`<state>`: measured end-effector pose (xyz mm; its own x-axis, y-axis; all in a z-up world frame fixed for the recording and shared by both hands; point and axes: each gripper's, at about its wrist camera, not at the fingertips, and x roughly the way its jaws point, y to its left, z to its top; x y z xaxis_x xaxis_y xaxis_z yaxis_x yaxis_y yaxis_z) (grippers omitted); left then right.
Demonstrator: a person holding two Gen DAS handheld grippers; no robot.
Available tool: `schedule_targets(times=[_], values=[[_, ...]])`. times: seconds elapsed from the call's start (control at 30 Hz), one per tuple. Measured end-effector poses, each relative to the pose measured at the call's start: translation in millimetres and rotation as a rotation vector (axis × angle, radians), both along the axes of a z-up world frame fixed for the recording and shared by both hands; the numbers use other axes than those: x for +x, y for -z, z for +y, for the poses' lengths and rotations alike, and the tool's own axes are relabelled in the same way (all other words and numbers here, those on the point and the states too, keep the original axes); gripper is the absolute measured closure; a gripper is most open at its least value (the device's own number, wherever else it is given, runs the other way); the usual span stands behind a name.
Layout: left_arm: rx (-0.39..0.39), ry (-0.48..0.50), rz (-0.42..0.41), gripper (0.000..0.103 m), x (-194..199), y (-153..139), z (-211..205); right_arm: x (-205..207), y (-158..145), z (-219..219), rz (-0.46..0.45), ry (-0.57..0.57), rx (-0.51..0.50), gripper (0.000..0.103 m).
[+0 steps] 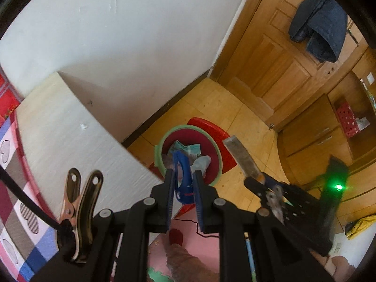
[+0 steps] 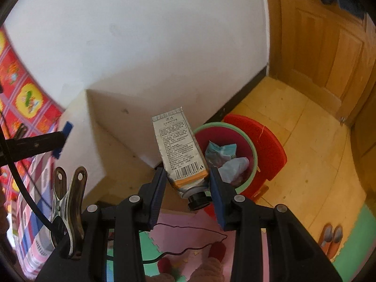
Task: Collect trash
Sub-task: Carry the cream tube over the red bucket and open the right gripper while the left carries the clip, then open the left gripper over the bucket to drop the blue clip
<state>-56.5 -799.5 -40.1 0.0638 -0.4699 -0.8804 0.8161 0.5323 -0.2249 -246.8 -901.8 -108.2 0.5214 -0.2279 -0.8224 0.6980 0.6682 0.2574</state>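
The left gripper (image 1: 184,176) is squeezed tight on a thin blue plastic thing (image 1: 182,178), which stands up between its two fingers. The right gripper (image 2: 186,181) holds a tube (image 2: 179,150) near its black cap; the tube has small print and a bar code on it, and its flat end points up and away. In the left view, the tube (image 1: 242,159) and the right gripper (image 1: 260,183) show off to the right, up above the floor. Past both grippers sits the bin (image 2: 252,150), red inside with a green rim. It stands on the yellow floor (image 2: 305,145), next to the corner of a white box (image 2: 112,145) and near the white wall (image 2: 141,35). Crumpled paper and wrappers (image 2: 223,157) already lie inside the bin. A red mat (image 2: 265,141) lies just behind the bin. A wooden door (image 1: 270,58) stands farther back, with a dark jacket (image 1: 319,25) hanging on it. Pink and green foam mats (image 2: 188,235) cover the floor right below the grippers.
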Motion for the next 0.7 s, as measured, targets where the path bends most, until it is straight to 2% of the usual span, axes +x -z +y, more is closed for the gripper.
schedule_targets(times=[0.2,0.47,0.57,0.7], values=[[0.026,-0.019,0.002,0.086,-5.9,14.9,-22.7,17.4,43.6,-32.1,0.049,-0.021,-0.015,0.065],[0.060,-0.009,0.003,0.086,-15.8,29.0,-48.7,40.1,98.1,-66.7,0.083,-0.052,0.050,0.064],[0.069,-0.006,0.004,0.086,-16.3,33.9,-49.0,41.9,105.9,-74.3,0.098,-0.072,0.035,0.058],[0.076,-0.008,0.012,0.086,-16.4,38.0,-56.8,40.1,104.9,-77.0,0.092,-0.109,0.028,0.056]])
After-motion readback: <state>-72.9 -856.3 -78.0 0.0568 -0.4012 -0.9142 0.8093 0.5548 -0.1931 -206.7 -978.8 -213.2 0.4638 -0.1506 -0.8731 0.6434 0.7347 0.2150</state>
